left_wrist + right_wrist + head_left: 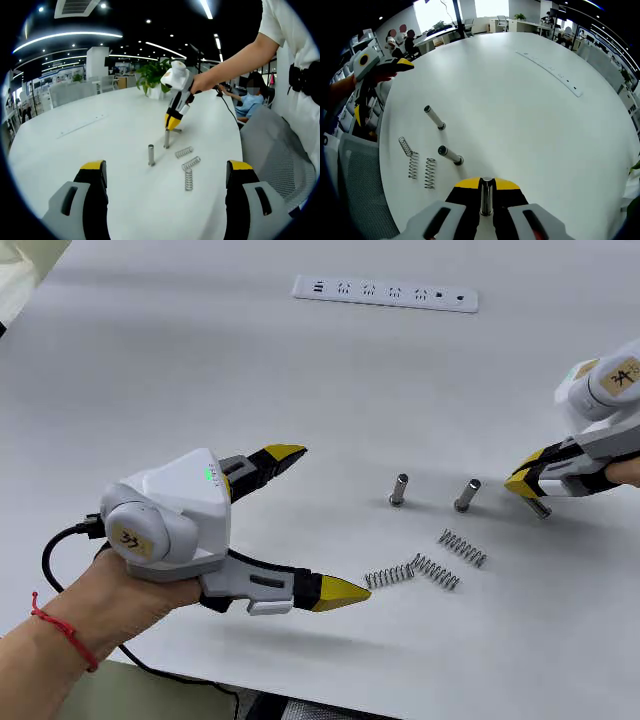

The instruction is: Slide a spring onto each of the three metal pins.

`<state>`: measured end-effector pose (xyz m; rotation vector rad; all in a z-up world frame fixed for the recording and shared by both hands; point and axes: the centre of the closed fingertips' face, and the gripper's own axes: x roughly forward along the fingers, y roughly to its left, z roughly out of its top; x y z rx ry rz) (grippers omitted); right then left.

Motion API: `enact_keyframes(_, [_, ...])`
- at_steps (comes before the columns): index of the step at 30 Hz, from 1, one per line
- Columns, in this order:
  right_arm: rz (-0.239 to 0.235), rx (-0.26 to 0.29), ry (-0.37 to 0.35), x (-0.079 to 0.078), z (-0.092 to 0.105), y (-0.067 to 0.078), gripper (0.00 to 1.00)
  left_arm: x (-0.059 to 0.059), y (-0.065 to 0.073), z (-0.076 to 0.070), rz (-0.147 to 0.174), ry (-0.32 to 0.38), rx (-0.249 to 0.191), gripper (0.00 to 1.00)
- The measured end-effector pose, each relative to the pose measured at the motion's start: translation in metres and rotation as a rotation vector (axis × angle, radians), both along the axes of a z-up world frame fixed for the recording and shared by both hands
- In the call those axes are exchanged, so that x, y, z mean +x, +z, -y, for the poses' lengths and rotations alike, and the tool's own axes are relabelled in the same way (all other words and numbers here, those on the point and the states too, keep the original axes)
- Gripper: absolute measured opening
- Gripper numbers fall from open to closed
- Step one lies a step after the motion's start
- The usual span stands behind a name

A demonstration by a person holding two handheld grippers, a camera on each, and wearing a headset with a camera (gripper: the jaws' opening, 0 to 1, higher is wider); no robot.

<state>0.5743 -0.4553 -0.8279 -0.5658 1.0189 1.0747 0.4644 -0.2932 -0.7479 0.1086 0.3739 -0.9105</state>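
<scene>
Two metal pins (399, 489) (467, 495) stand upright on the white table (300, 380). My right gripper (520, 483) is shut on the top of a third pin (540, 508), whose foot rests on or just over the table. In the right gripper view that pin (486, 195) sits between my shut right gripper (486, 184) fingers. Three springs (388, 575) (436, 571) (462, 548) lie loose in front of the pins. My left gripper (318, 522) is open and holds nothing, just left of the springs. In the left gripper view the left gripper (166, 170) faces the springs (189, 179) and a pin (151, 154).
A white power strip (385, 292) lies at the far side of the table. The left gripper's black cable (60, 540) trails off the near table edge. A grey chair (280, 150) stands beside the table, and people sit at desks far behind.
</scene>
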Motion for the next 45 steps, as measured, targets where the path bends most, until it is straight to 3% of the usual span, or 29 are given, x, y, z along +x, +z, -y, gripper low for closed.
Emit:
enact_keyframes(20, [0.046,0.054,-0.043,-0.013,0.018,0.021,0.04,-0.002,-0.002,0.001,0.000,-0.009,0.012,0.99])
enact_keyframes(45, [0.061,0.085,-0.084,-0.020,0.037,0.024,0.04,-0.001,0.002,0.006,0.003,-0.022,0.020,0.99])
